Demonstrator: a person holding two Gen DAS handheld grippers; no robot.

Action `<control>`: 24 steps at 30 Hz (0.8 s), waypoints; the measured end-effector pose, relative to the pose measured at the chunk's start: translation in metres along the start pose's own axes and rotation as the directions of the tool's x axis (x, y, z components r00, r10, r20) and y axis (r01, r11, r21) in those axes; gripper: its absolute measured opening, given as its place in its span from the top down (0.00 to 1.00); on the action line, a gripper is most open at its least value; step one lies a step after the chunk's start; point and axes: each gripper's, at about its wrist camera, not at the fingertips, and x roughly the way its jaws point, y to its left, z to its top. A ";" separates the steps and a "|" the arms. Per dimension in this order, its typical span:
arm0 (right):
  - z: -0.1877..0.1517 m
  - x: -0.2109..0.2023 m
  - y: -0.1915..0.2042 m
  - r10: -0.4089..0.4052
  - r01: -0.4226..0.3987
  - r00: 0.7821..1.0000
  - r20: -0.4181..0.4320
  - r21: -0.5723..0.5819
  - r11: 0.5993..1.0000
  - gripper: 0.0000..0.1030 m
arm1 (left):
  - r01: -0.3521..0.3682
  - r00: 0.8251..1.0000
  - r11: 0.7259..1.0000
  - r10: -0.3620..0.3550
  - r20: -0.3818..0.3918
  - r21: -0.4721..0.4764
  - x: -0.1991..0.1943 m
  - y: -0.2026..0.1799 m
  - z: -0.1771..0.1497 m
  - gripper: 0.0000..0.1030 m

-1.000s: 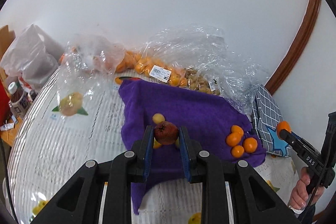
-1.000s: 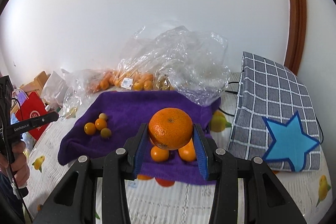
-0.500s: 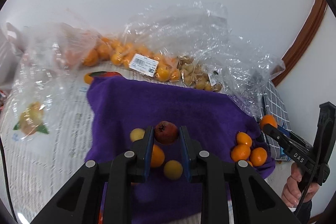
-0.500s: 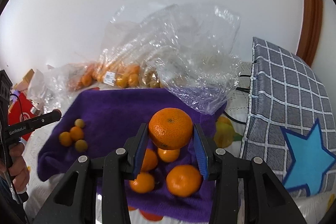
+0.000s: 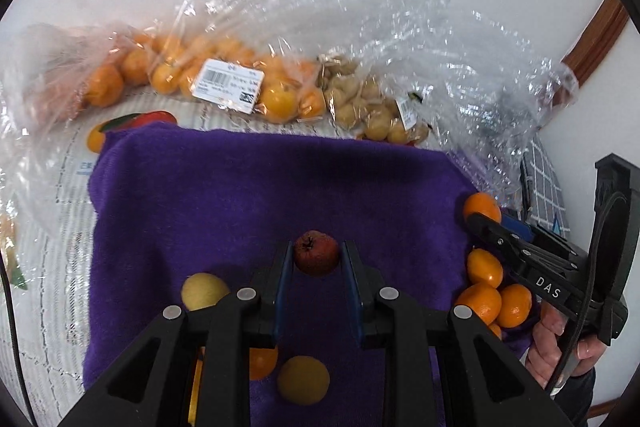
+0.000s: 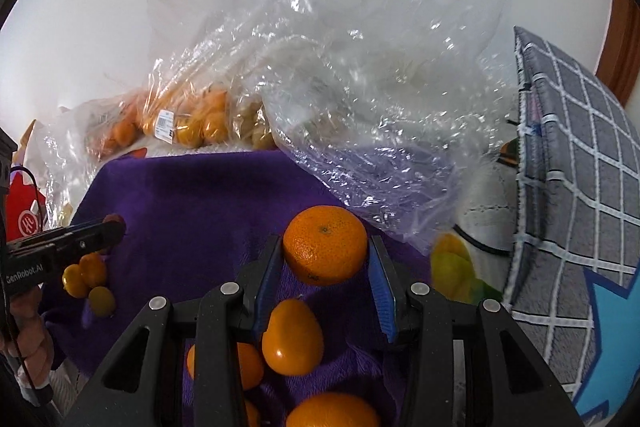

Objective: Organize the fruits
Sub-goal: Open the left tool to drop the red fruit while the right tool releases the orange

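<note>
Left tool: one small dark-red fruit pinched between its pads, held over the middle of the purple towel. Its calyx end points up and to the left; the body is near round, so no clear long axis.

Right tool: closed on one mandarin, held over the towel's right part; its stem dimple faces up toward the camera.

Loose on the towel, left view: two yellow fruits and one orange piece half hidden under the left tool's frame. At the towel's right edge, three oranges are visible and a fourth is mostly covered. The right view shows three oranges below the tool, the lowest cut off by the frame edge.

Behind the towel lie clear plastic bags: one of oranges with a label, one of pale tan fruits; the count inside is unreadable through the glare. A grey checked cushion stands right of the towel.
</note>
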 end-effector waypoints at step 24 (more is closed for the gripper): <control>-0.004 -0.030 0.022 -0.038 0.038 0.999 0.018 -0.045 0.998 0.36 | -0.082 0.997 0.996 0.082 -0.010 0.021 -0.030 -0.011 -0.013 0.56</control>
